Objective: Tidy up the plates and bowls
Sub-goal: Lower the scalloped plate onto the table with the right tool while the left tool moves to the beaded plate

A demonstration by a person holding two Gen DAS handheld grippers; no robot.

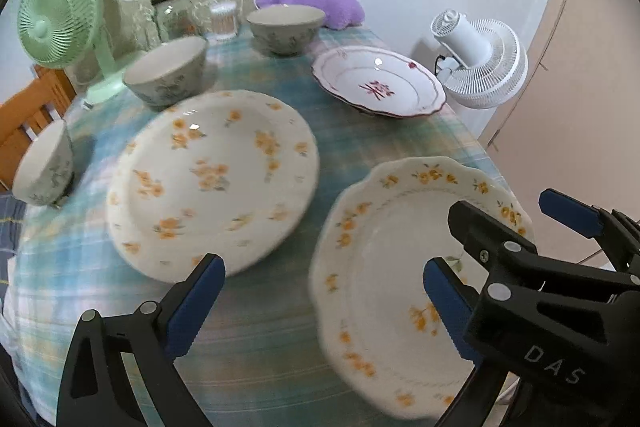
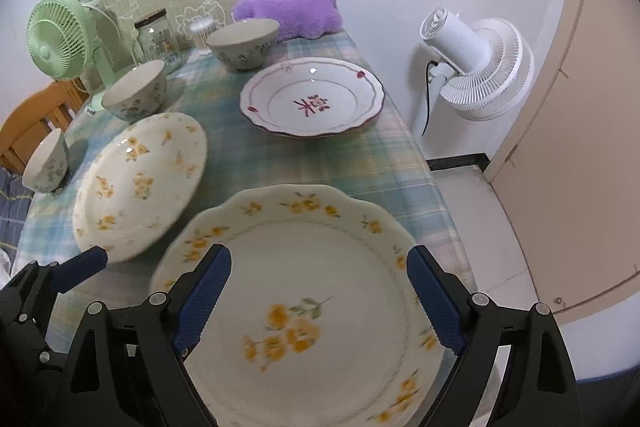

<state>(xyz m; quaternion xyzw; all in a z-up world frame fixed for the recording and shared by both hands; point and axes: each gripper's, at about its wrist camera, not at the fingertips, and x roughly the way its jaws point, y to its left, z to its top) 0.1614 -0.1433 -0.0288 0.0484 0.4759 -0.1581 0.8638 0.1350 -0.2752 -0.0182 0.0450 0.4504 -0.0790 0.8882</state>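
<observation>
Scalloped yellow-flower plate (image 2: 304, 291) lies at worktop (image 2: 320, 163) near edge, under right hand-held gripper (image 2: 318, 301), jaws wide, empty. Left hand-held gripper (image 1: 324, 301) also wide. Advice: pinch the rim squarely, lift level, stack onto round flowered plate (image 2: 140, 183).

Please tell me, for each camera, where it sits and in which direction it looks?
Left wrist: on the left gripper, facing the table's far end; the right gripper shows at right.
Right wrist: on the right gripper, above the scalloped plate; the left gripper's finger shows at left.
Both show three plates, three bowls, two fans.
</observation>
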